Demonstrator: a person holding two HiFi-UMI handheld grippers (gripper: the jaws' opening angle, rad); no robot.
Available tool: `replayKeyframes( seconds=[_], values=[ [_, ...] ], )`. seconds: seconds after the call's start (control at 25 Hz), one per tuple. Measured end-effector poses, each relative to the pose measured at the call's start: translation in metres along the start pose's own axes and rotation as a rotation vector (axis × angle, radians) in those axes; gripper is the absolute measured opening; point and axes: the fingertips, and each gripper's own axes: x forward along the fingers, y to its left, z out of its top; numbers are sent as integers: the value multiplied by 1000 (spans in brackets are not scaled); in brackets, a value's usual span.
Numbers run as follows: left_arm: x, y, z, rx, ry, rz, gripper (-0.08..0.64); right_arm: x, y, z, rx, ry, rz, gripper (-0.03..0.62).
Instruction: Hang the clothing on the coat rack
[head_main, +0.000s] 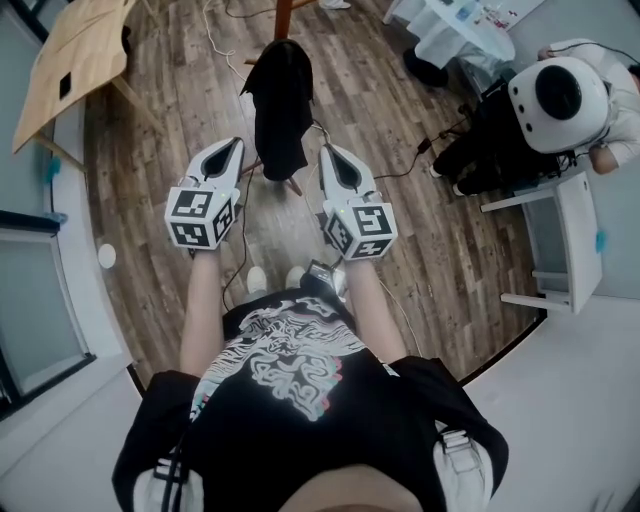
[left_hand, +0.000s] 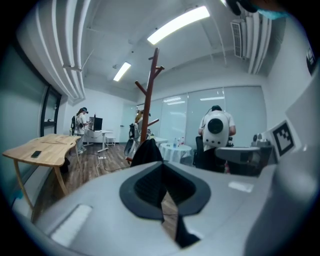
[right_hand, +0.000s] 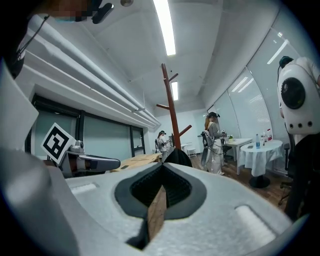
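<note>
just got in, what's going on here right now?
A person stands on the wood floor, holding the left gripper and the right gripper out towards the coat rack. Both grippers' jaws are shut with nothing between them. A black garment hangs on the rack just ahead of the grippers, and neither one touches it. The hanging step looks done.

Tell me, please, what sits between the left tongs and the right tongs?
In the head view, the black garment hanging on the coat rack shows between the left tongs and right tongs, both shut and empty.
</note>
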Motion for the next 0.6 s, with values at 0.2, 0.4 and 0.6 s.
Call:
replayKeyframes(
  seconds=[0.2,0.4,0.6],
  values=[
    [-8,14,-5,-16,-7,19,-11,5,13,-3,9,0,11,-2],
    [-10,18,-3,-10,-10,13,-11,11,23,-2,-4,4,21,-2],
    [-13,19,-6,-9,-9,21,-11,9,24,-6,3,6,21,-2]
  ],
)
